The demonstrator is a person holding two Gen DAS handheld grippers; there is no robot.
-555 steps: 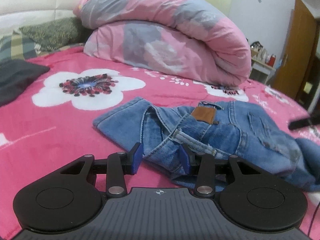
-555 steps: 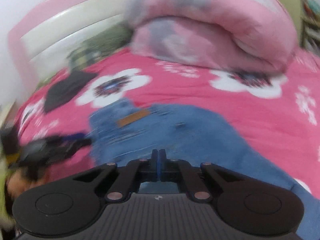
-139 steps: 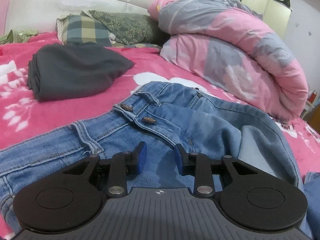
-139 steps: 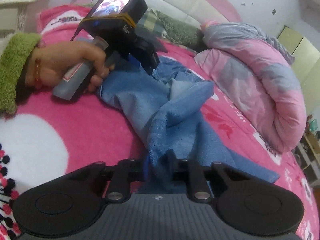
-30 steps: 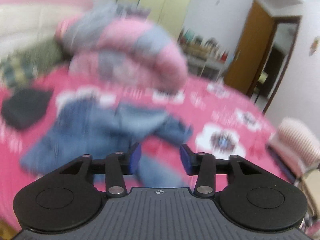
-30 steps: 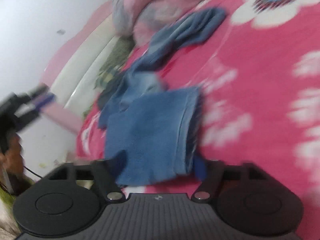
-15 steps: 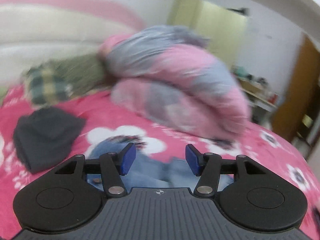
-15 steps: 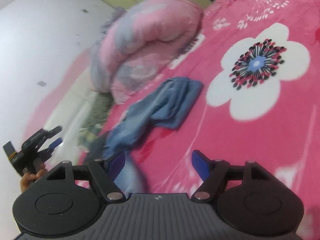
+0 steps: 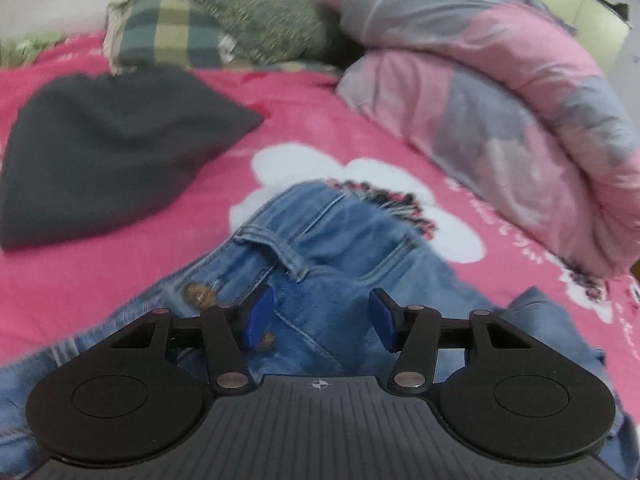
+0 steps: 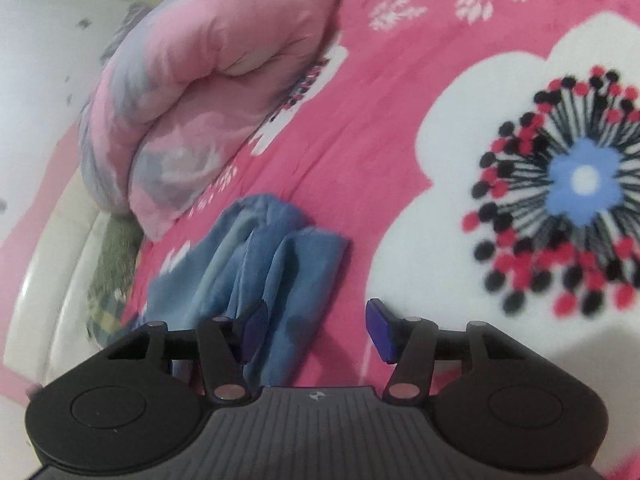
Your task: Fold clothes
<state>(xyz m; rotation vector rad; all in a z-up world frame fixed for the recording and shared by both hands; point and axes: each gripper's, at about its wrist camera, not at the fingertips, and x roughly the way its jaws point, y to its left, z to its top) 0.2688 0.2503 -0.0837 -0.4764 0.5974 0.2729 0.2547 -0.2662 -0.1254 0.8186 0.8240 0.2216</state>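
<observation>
Blue jeans (image 9: 332, 256) lie on the pink floral bed, waistband and copper buttons toward me. My left gripper (image 9: 318, 320) is open and empty, low over the fly area just below the waistband. In the right wrist view a bunched jeans leg (image 10: 264, 264) lies on the bedspread. My right gripper (image 10: 314, 330) is open and empty, just past the leg's end, its left finger over the denim.
A folded dark grey garment (image 9: 104, 144) lies at the left. A rolled pink and grey duvet (image 9: 500, 92) fills the back right, also in the right wrist view (image 10: 208, 80). Plaid and green pillows (image 9: 224, 32) rest by the headboard.
Both grippers have dropped closer to the jeans. The left came down over the waistband. The right moved in toward the leg end. Both stay open.
</observation>
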